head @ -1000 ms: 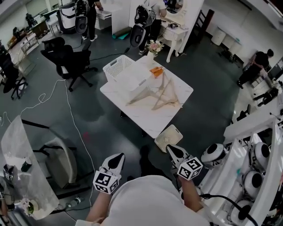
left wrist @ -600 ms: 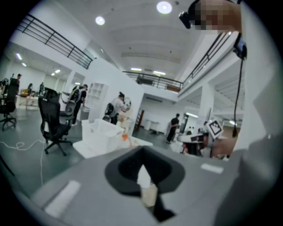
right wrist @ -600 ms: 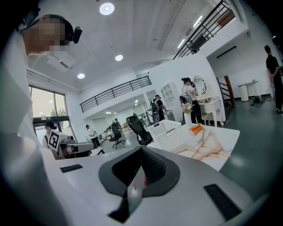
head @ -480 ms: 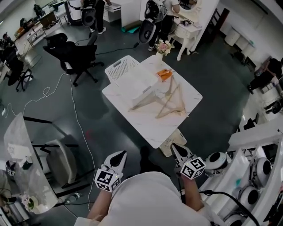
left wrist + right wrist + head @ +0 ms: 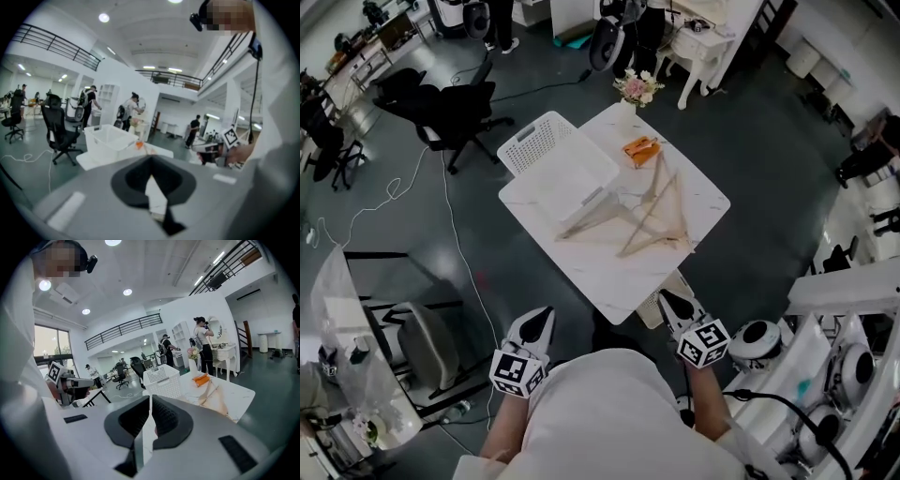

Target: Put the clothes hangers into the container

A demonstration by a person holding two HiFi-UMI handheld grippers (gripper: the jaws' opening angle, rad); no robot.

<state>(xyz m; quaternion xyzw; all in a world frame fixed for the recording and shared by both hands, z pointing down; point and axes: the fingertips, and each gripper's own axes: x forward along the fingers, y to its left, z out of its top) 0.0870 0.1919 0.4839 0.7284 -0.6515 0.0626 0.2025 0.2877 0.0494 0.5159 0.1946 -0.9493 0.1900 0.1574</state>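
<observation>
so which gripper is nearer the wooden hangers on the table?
Right. The right gripper is at the table's near edge, below the hangers in the head view. The left gripper is off to the side over the floor, farther away.

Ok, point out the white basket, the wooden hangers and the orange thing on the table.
white basket (image 5: 531, 142): head view, on its perforated side wall.
wooden hangers (image 5: 214, 399): right gripper view, on the middle of the pile.
orange object (image 5: 640, 148): head view, on its centre, beside the basket.
</observation>
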